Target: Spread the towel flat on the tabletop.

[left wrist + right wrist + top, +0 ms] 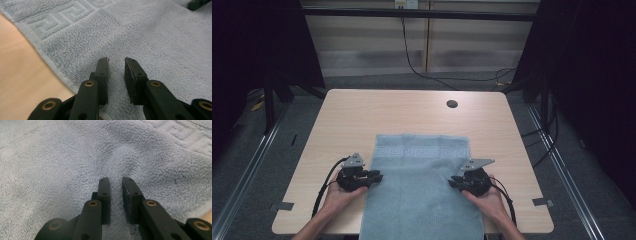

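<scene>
Broadly, a light wooden table with a round cable hole carries a pale blue towel, spread flat at the near middle and hanging over the near edge; its Greek-key border band lies at the far end. At the towel's left edge sits the left gripper, jaws slightly parted with terry cloth between them. At the right edge, the right gripper is likewise narrowly open over the cloth.
</scene>
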`<action>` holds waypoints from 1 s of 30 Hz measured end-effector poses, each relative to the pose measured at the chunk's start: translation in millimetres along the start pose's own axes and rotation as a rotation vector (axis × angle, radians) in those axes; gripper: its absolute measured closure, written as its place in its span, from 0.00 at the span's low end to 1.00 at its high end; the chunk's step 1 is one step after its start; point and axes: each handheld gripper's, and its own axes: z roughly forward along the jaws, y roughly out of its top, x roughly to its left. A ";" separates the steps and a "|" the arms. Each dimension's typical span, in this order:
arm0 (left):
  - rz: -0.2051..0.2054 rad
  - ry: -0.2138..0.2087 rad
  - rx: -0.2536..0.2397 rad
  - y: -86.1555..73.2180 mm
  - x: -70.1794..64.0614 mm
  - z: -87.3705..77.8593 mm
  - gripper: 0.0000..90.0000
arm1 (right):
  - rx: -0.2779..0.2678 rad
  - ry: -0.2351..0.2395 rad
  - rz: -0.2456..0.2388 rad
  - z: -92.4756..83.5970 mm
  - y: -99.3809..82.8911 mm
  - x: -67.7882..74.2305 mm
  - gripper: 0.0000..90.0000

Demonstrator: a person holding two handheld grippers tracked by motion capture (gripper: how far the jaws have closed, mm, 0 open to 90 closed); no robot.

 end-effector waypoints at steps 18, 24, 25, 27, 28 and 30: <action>0.004 -0.095 0.017 -0.3 -37.2 -14.2 0.68 | -0.070 0.050 0.041 -46.1 -17.5 15.1 0.64; 0.031 -0.004 0.052 10.2 -29.6 4.9 0.64 | -0.113 -0.049 0.107 -31.6 6.2 -37.0 0.54; 0.039 -0.008 0.068 8.3 -29.9 6.4 0.64 | -0.116 -0.067 0.115 -28.2 9.6 -45.0 0.53; 0.043 -0.014 0.051 4.8 -29.9 5.5 0.64 | -0.114 -0.085 0.118 -25.6 15.1 -54.6 0.52; 0.044 -0.019 0.051 4.3 -29.5 4.9 0.64 | -0.122 -0.092 0.121 -24.5 17.4 -58.5 0.52; 0.039 -0.023 0.045 3.4 -28.6 4.5 0.64 | -0.122 -0.116 0.114 -20.1 21.4 -64.1 0.52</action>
